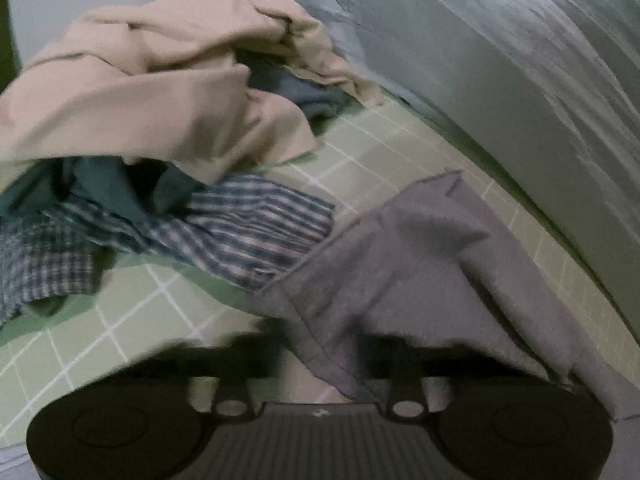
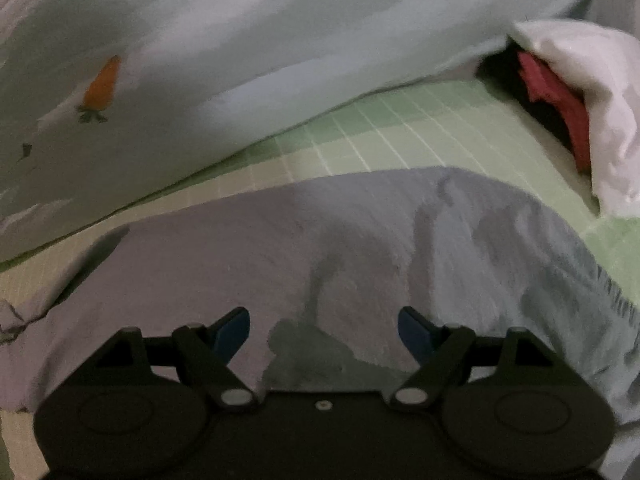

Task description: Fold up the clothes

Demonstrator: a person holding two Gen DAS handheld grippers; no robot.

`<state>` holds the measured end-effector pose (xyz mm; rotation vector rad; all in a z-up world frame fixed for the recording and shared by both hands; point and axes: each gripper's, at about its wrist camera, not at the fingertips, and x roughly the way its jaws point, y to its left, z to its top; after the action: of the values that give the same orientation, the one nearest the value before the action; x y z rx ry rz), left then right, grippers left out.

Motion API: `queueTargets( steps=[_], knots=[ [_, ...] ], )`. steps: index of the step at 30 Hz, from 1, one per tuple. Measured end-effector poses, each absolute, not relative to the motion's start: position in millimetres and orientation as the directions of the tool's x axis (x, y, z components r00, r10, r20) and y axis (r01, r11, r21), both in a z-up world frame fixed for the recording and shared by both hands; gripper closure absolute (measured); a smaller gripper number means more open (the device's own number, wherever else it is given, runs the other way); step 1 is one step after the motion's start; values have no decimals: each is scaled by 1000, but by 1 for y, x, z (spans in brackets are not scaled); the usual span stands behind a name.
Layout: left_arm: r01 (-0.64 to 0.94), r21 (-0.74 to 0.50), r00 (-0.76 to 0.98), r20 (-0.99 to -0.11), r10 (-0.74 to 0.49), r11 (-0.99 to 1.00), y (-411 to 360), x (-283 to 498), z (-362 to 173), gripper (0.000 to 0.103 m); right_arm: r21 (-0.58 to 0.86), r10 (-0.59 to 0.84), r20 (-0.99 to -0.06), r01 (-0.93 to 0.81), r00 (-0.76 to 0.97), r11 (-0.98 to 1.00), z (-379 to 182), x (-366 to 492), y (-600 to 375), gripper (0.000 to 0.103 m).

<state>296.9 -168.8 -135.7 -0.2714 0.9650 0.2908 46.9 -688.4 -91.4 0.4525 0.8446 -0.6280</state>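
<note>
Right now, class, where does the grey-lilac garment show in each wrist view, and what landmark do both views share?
Left wrist view: the grey-lilac garment fills the lower centre and right, draping over the left gripper.
Right wrist view: it spreads across the lower half, under the open right gripper.
Shared landmark: the green checked sheet beneath it.

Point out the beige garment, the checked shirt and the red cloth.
beige garment (image 1: 160,92): left wrist view, middle of the crumpled pile top.
checked shirt (image 1: 256,224): left wrist view, striped panel.
red cloth (image 2: 556,108): right wrist view, visible red fold.
</note>
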Motion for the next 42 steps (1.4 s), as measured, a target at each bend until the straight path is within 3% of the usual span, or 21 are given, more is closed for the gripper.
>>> queueTargets(
  steps=[3, 10, 12, 14, 16, 19, 23, 32, 42],
  knots=[
    [-345, -90, 541, -833, 119, 934, -169, 296, -137, 100, 95, -343, -790, 655, 508, 750, -85, 45, -684, 21],
    [-453, 23, 484, -833, 268, 891, -120, 263, -128, 98, 110, -353, -798, 693, 489, 713, -86, 23, -690, 21],
    [-435, 57, 466, -840, 279, 899, -116, 255, -126, 90, 103, -361, -802, 707, 475, 700, -89, 17, -695, 21],
    [-406, 89, 478, -827, 294, 910, -122, 245, -116, 74, 82, -395, -798, 732, 455, 676, -90, 11, -704, 21],
    [-378, 121, 498, -809, 312, 918, -132, 235, -106, 50, 76, -425, -787, 754, 447, 653, -89, 6, -715, 20],
    [-319, 113, 557, -781, 283, 941, -155, 223, -88, 37, 22, -496, -769, 793, 402, 609, -88, -5, -738, 20],
    [-261, 81, 566, -794, 220, 962, -183, 231, -85, 33, -36, -574, -748, 844, 332, 535, -93, -22, -776, 19],
    [-138, 76, 570, -809, 142, 987, -246, 248, -78, 33, 7, -578, -765, 901, 284, 433, -120, -55, -865, 22],
    [-44, 128, 561, -818, 130, 991, -299, 241, -66, 26, -129, -535, -749, 706, 391, 697, -131, -36, -830, 23]
  ],
)
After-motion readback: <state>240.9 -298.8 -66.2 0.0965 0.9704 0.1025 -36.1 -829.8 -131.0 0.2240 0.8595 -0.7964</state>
